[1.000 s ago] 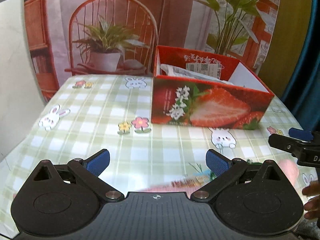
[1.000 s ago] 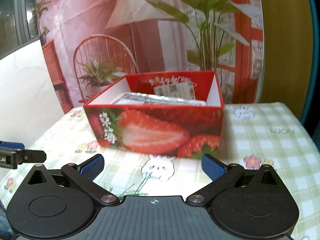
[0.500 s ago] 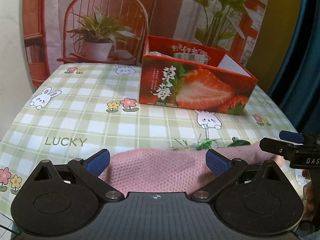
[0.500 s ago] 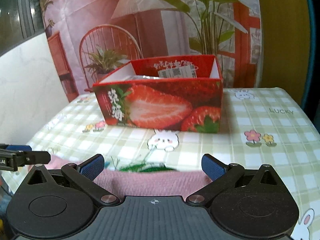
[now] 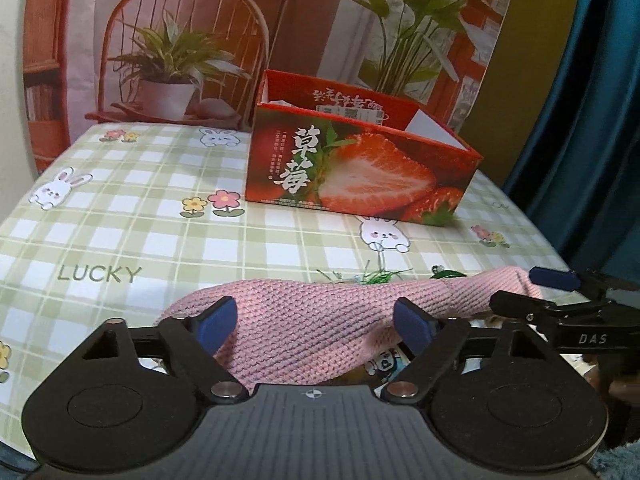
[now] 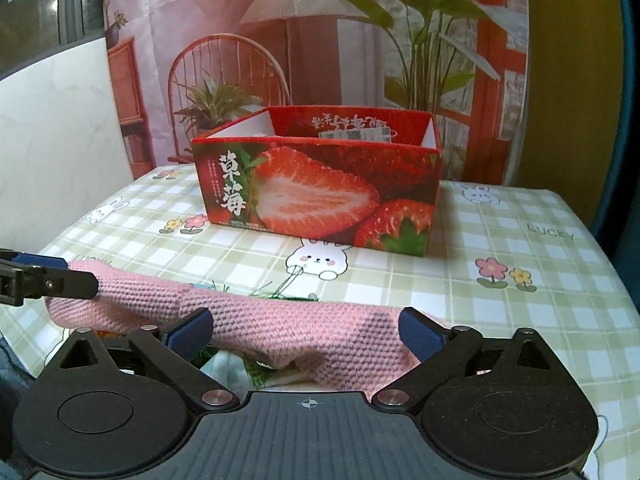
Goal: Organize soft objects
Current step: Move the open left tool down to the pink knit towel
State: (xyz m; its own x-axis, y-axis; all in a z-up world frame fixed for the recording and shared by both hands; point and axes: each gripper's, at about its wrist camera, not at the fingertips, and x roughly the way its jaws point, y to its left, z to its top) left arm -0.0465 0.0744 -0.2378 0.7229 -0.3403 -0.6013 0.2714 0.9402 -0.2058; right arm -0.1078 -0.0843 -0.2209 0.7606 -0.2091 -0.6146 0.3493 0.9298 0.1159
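One strawberry box [image 5: 360, 172] stands beyond pink knit cloth [image 5: 320, 320].

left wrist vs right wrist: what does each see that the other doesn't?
Left wrist only: the right hand-held gripper at the pink knit cloth's right end, and a blue curtain.
Right wrist only: the left hand-held gripper at the cloth's left end, a white wall and a window.
Both: the cloth lying between open blue pads, the strawberry box, and the checked tablecloth.
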